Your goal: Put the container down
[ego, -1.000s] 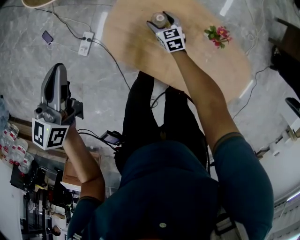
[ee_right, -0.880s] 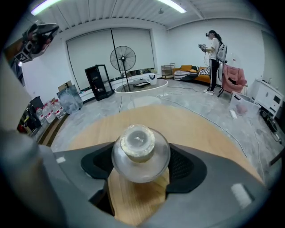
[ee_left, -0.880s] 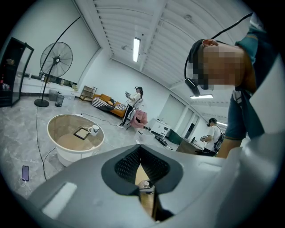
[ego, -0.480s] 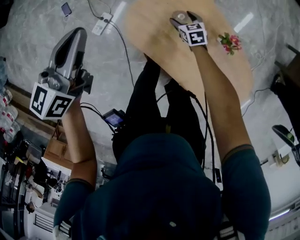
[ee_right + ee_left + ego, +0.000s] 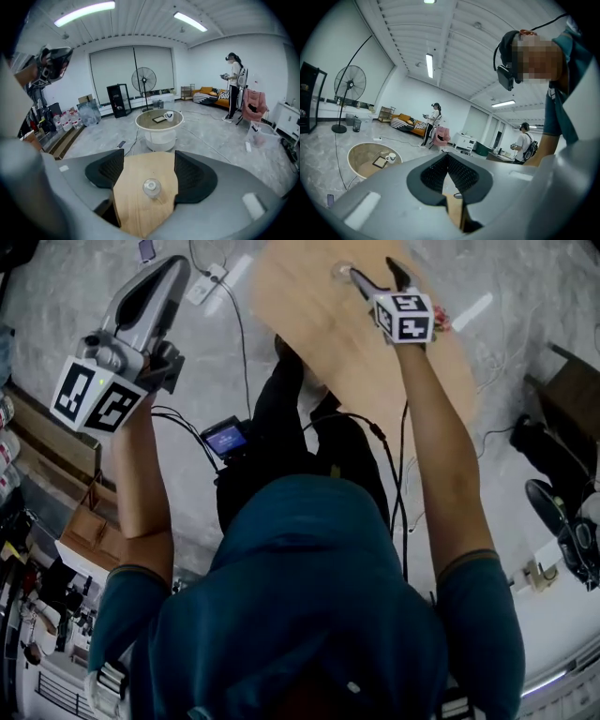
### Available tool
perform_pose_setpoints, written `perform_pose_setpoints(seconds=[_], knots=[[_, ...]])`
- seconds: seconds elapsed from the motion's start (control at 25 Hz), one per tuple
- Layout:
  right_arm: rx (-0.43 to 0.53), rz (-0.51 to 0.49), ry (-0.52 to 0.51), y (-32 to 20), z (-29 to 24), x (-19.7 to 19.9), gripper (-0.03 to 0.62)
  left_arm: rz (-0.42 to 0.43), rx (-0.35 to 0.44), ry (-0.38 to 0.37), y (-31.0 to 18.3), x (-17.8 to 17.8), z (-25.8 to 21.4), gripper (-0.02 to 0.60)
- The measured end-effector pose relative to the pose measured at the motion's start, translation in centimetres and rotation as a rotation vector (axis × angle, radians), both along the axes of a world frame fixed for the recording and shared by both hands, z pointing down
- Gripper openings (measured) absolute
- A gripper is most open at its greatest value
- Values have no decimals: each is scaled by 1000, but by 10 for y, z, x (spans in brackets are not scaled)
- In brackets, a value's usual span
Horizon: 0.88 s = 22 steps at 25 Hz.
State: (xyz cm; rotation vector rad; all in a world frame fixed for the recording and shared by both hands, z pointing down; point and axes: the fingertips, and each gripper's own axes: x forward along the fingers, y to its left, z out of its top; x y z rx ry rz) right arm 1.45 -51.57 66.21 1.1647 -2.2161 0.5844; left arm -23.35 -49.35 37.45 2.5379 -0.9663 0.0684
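A small clear container stands upright on the round wooden table. In the right gripper view it sits free between my right gripper's open jaws, touching neither pad. In the head view the container is at the table's far side, just left of the right gripper. My left gripper is held high off to the left over the floor. The left gripper has its pads together with nothing between them.
A sprig of pink flowers lies on the table right of the right gripper. A power strip and cables lie on the floor. Beyond are a round white table with a mug, a standing fan, and a person.
My right gripper has opened and let go of the container, which now stands alone on the table. The left gripper has risen higher at the left.
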Motion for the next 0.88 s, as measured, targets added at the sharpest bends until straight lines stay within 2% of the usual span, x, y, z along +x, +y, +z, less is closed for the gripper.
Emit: perform_pose_setpoints(seconds=[0.16, 0.28, 0.36, 0.52, 0.6, 0.88], knots=[[169, -5, -103, 40, -86, 42, 348, -4, 94, -24, 55, 49, -40, -5], [295, -29, -172, 53, -173, 62, 332, -21, 153, -19, 71, 71, -80, -5], [348, -54, -202, 62, -224, 58, 236, -33, 168, -4, 76, 67, -97, -5], [440, -88, -246, 90, -305, 39, 111, -44, 202, 2, 90, 54, -123, -5], [469, -98, -275, 107, -341, 41, 78, -42, 226, 4, 103, 59, -140, -5], [452, -164, -329, 173, -423, 47, 78, -12, 324, -41, 158, 86, -189, -5]])
